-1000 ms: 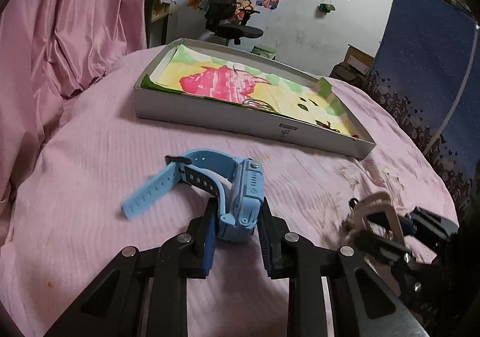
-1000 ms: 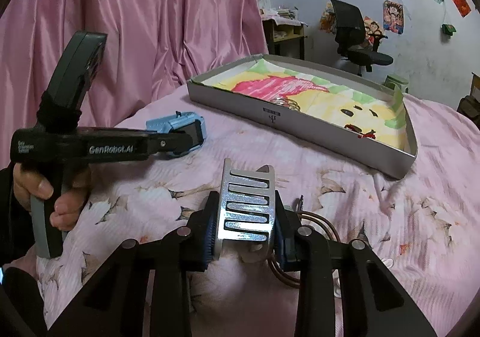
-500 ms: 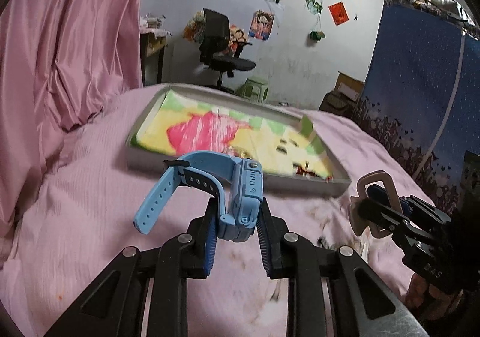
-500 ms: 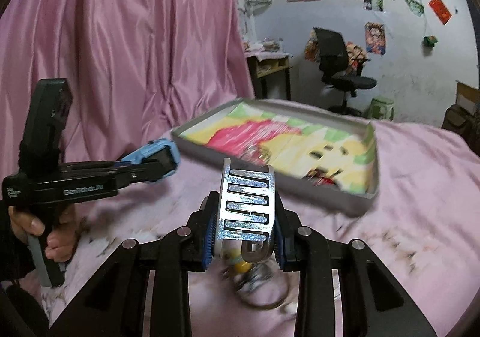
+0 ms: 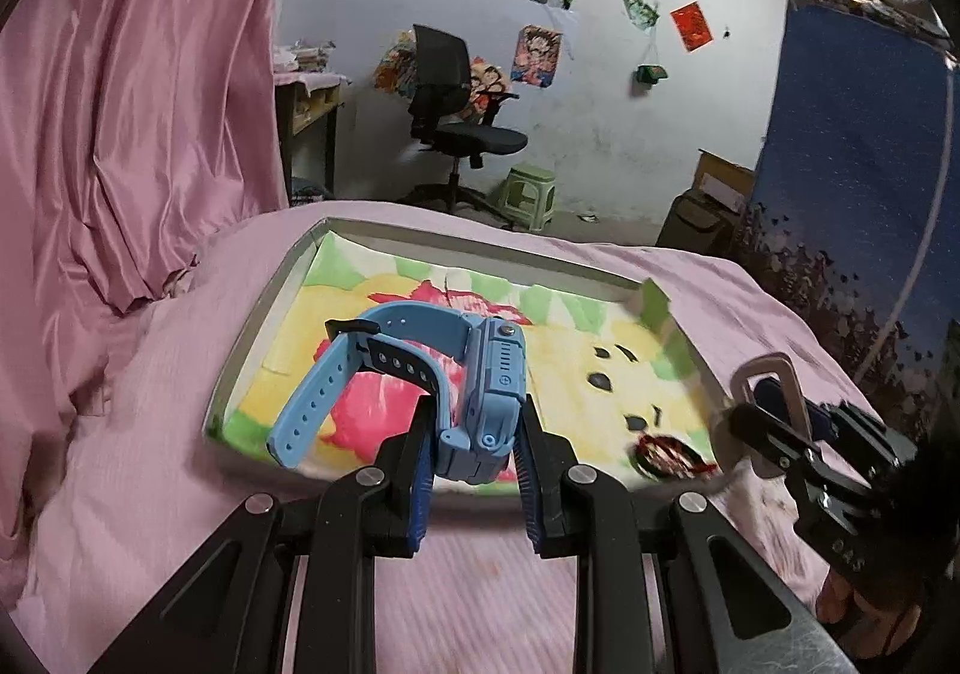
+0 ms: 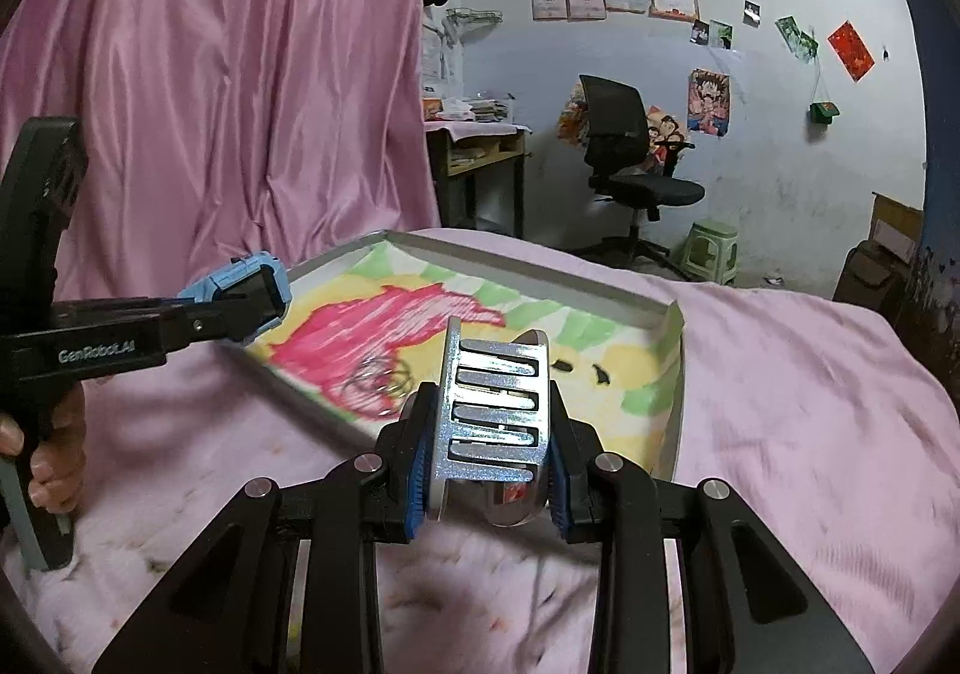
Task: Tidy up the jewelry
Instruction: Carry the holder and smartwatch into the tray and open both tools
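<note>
My left gripper (image 5: 474, 470) is shut on a light blue smartwatch (image 5: 486, 398), held in the air above the near edge of a grey tray (image 5: 252, 332) lined with a colourful drawing. The watch strap (image 5: 312, 404) hangs to the left. My right gripper (image 6: 489, 470) is shut on a silver slotted metal clip (image 6: 495, 410), held above the tray's near side (image 6: 675, 434). The right gripper also shows in the left wrist view (image 5: 762, 416), and the left gripper with the watch shows in the right wrist view (image 6: 252, 296). A thin ring-like piece (image 6: 384, 380) and a red trinket (image 5: 666, 455) lie in the tray.
The tray sits on a bed covered with a pink sheet (image 5: 150, 464). A pink curtain (image 5: 120, 104) hangs at the left. A black office chair (image 5: 462, 122), a green stool (image 5: 528, 194) and a blue panel (image 5: 852, 182) stand behind the bed.
Both grippers have lifted from the sheet with their items and moved forward over the tray. The watch and the clip are now above the tray's near edge.
</note>
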Available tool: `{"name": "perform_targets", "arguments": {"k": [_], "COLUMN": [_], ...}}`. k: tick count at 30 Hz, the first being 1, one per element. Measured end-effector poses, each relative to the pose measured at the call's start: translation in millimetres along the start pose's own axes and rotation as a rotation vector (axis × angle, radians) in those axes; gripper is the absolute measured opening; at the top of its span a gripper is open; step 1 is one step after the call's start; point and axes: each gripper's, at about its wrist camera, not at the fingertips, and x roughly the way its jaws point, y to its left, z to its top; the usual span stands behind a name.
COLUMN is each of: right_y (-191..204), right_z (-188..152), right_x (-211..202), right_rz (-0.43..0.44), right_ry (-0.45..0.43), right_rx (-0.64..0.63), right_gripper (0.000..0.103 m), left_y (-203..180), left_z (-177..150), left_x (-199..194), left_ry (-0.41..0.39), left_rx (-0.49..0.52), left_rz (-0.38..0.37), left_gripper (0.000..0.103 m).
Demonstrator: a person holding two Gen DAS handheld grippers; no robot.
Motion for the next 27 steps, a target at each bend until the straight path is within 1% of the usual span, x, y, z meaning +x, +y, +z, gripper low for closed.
{"name": "perform_targets", "arguments": {"k": [3,7,13,15,24,27], "right_y": [-3,-7,-10,-10,-11,-11], "right_z": [4,4,-3,-6,-11,-11], "right_x": [10,25,46,50,50,51], "right_rz": [-0.012,-0.021,-0.023,-0.022,-0.029,-0.029], "right_ry": [0.001,0.024,0.103,0.123,0.141,0.143], "right_rx": [0.003,0.016,0.038,0.041,0.041,0.041], "right_gripper": [0.028,0.028,0.029,0.029,0.029,0.029], "left_y": [3,5,8,9,9,7], "left_z": [6,7,-1,-1,-3,-3], "left_x": [15,36,53,56,58,57], "left_ry": [0.022,0.084,0.162,0.175,0.197,0.205], "left_rx": [-0.006,-0.012,-0.02,-0.022,-0.018,-0.009], "left_rz": [0.022,0.046,0.046,0.045,0.046,0.043], "left_gripper": [0.023,0.023,0.023,0.023,0.024,0.028]}}
